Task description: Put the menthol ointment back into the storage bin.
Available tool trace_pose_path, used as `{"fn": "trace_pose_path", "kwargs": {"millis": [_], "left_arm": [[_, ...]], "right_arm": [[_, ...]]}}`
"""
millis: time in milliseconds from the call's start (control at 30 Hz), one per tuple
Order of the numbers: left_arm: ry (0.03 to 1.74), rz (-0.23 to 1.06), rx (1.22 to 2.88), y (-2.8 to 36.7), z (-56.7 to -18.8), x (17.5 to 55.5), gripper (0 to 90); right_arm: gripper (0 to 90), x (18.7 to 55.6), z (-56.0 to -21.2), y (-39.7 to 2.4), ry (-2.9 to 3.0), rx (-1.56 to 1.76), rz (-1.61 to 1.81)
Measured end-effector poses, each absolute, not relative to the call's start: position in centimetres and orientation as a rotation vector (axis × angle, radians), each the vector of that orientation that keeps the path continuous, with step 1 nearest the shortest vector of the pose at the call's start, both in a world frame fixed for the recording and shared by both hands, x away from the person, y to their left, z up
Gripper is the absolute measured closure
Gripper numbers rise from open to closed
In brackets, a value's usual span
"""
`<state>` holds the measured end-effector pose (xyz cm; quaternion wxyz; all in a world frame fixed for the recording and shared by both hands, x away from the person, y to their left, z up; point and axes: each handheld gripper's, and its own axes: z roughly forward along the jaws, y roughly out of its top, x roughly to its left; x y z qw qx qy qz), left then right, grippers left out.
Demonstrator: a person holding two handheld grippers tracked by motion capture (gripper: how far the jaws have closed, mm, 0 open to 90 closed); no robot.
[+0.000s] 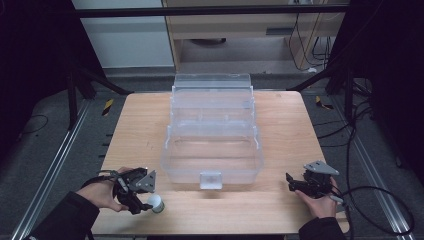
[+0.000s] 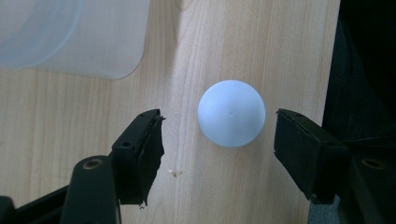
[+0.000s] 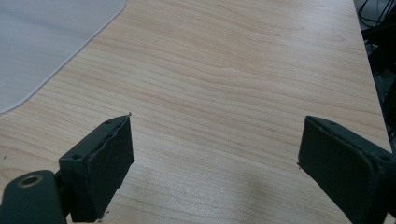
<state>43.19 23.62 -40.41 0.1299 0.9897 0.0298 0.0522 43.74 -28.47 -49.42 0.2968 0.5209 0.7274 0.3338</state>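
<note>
The left tool [image 2: 219,135] is standing apart around the white ball [image 2: 231,113], not touching it, near the surface [image 2: 261,42] edge. The right tool [image 3: 215,154] is gaping over bare wood, beside the clear box [image 1: 212,145].

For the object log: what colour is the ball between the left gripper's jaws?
White with a faint bluish cast; the ball shows best in the left gripper view.

Clear plastic organizer box [image 1: 212,135] blocking table [image 1: 280,210] centre; open wood strip along near edge, white ball [image 1: 156,202] lying there at left.
</note>
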Motion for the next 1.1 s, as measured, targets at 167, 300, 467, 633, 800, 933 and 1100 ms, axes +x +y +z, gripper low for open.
{"fn": "trace_pose_path", "kwargs": {"millis": [167,300,467,633,800,933,1100], "left_arm": [[0.052,0.132,2.899,23.2,-41.0,43.2,34.4],[0.031,0.126,2.915,22.8,-41.4,43.3,35.8],[0.005,0.121,2.925,22.3,-41.9,43.4,38.2],[-0.006,0.107,2.945,21.8,-42.4,43.5,41.9],[-0.014,0.093,2.959,21.6,-42.7,43.6,45.8],[-0.028,0.069,2.976,21.3,-42.8,43.8,49.0],[-0.020,0.055,2.985,21.2,-42.8,43.9,49.6]], "right_arm": [[10.5,43.8,-49.5,-28.4,1.941,1.380,0.883],[10.6,43.8,-49.5,-28.4,1.947,1.372,0.880],[10.9,43.8,-49.6,-28.4,1.954,1.367,0.869],[10.9,43.8,-49.6,-28.3,1.959,1.369,0.867],[11.0,43.8,-49.6,-28.3,1.967,1.353,0.860],[11.2,43.8,-49.7,-28.2,1.972,1.356,0.860],[11.2,43.8,-49.7,-28.2,1.977,1.354,0.854]]}}
